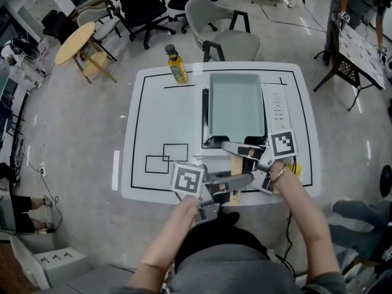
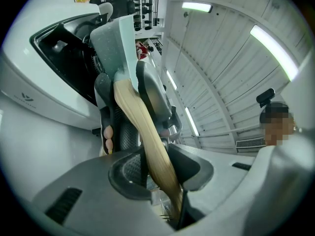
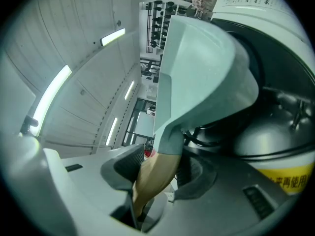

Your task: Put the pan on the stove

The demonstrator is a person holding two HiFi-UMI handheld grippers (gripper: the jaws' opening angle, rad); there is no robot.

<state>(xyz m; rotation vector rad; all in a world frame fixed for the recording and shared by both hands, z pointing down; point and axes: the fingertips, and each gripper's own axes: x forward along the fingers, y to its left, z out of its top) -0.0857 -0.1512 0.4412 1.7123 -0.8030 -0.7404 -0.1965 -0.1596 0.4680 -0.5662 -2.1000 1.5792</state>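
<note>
Yellow oil bottle [image 1: 177,65] upper left on white worktop [image 1: 153,115] marked with black lines. Left gripper [image 1: 241,181] fingers clamped on smooth tan wooden handle [image 1: 236,165]. Right gripper [image 1: 246,154] fingers grip same handle, nearer pan. Pale teal rectangular pan [image 1: 236,106], matte, over white stove [image 1: 277,106], centre right. Grey floor [image 1: 79,133]; office chairs [image 1: 226,29] along top.

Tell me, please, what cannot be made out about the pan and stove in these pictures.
- The stove surface: the pan covers it in the head view, so whether they touch is unclear.
- The handle: largely hidden in the head view by the left gripper and right gripper, both closed on it.
- The bottle label: too small in the head view.
</note>
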